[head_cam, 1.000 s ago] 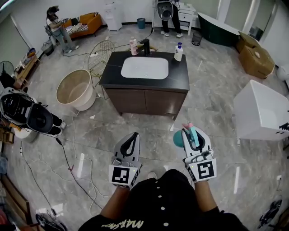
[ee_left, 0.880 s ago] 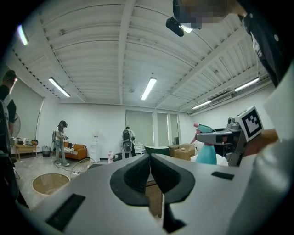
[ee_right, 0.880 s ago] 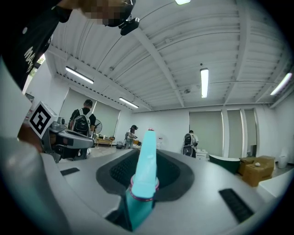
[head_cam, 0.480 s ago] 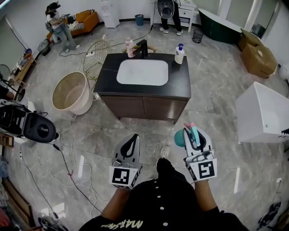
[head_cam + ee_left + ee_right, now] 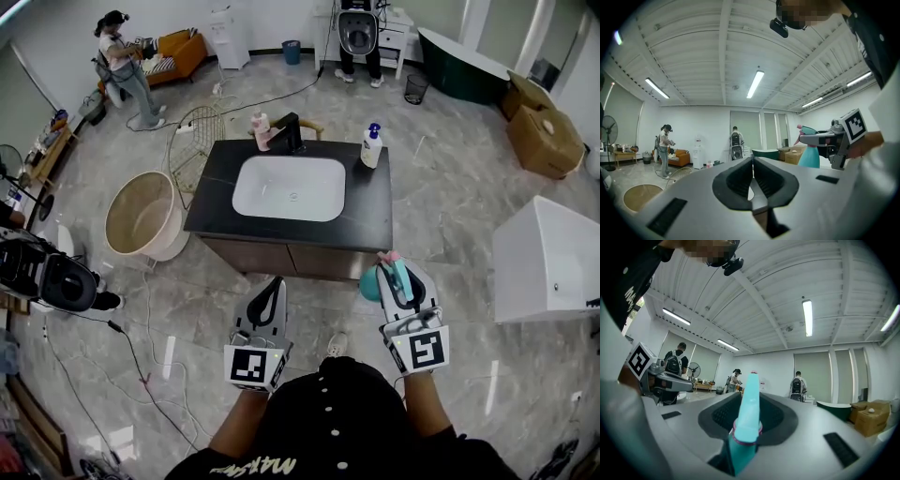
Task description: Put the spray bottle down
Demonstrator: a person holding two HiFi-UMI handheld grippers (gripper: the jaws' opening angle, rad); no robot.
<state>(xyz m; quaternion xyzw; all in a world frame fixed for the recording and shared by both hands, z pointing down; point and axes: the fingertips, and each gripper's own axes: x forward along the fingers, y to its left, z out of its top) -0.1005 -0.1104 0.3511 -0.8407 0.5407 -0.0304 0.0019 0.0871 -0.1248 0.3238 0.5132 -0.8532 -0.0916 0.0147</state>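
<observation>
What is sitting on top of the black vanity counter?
A white sunken basin, a black tap, a pink bottle at its left and a white pump bottle with a blue top at the right. The tap hides whatever lies behind it.

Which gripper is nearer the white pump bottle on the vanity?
Right. In the head view the right gripper is almost straight below the pump bottle; the left gripper lies farther, down-left.
</observation>
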